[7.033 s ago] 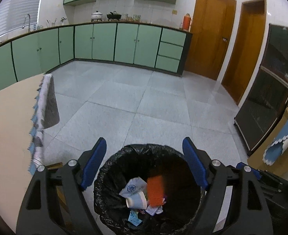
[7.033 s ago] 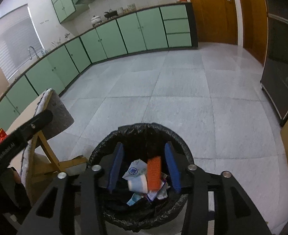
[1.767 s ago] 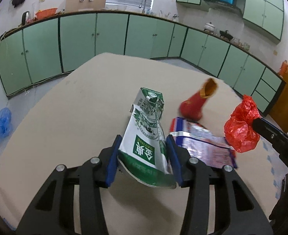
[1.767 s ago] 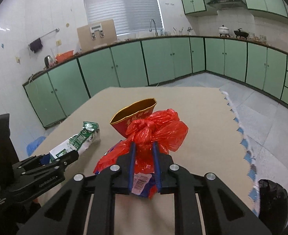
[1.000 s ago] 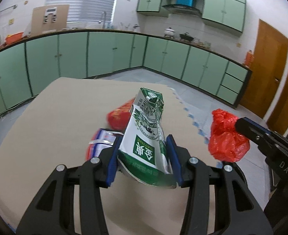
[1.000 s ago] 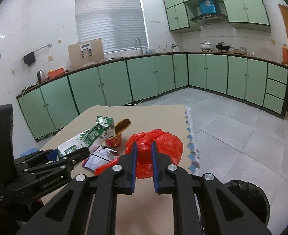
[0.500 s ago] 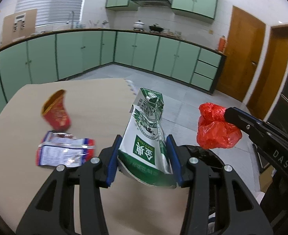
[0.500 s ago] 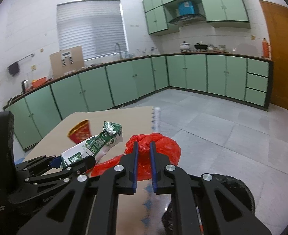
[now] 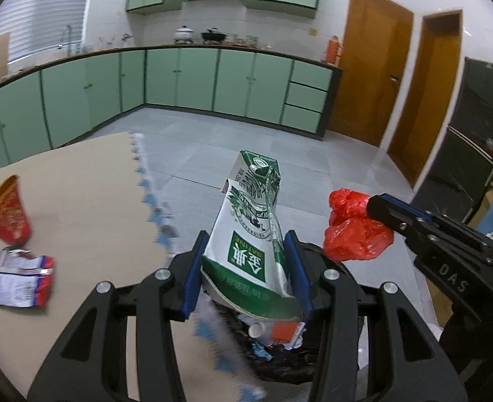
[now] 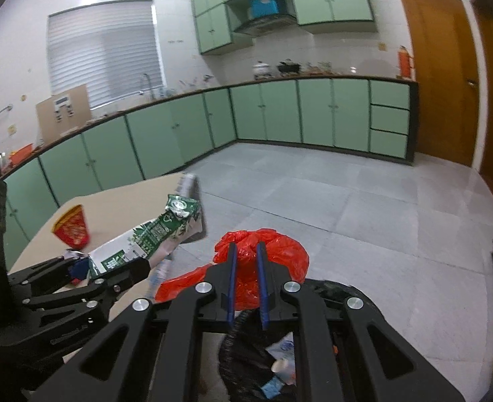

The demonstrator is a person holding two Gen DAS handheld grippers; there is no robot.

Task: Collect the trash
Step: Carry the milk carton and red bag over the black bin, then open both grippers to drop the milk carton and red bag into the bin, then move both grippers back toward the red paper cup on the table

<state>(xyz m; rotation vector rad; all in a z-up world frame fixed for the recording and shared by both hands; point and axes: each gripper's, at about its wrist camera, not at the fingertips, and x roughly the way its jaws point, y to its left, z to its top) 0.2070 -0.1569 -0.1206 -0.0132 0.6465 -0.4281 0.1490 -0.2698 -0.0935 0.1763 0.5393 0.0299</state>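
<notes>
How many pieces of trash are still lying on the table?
2. A red paper cup lies tipped near the table's left edge, and a crumpled wrapper lies just below it. Others could be hidden outside the view.

The left gripper (image 9: 246, 261) has its jaws clamped on a crumpled green-and-white milk carton (image 9: 251, 234), held above the black-lined trash bin (image 9: 316, 258) just past the desk (image 9: 89, 207) edge. To its right, the right gripper (image 9: 377, 206) pinches a red plastic bag (image 9: 353, 231) over the same bin. On the desk lie a red paper cup (image 9: 7, 211) and, just beside it, a flattened wrapper (image 9: 22, 278).
</notes>
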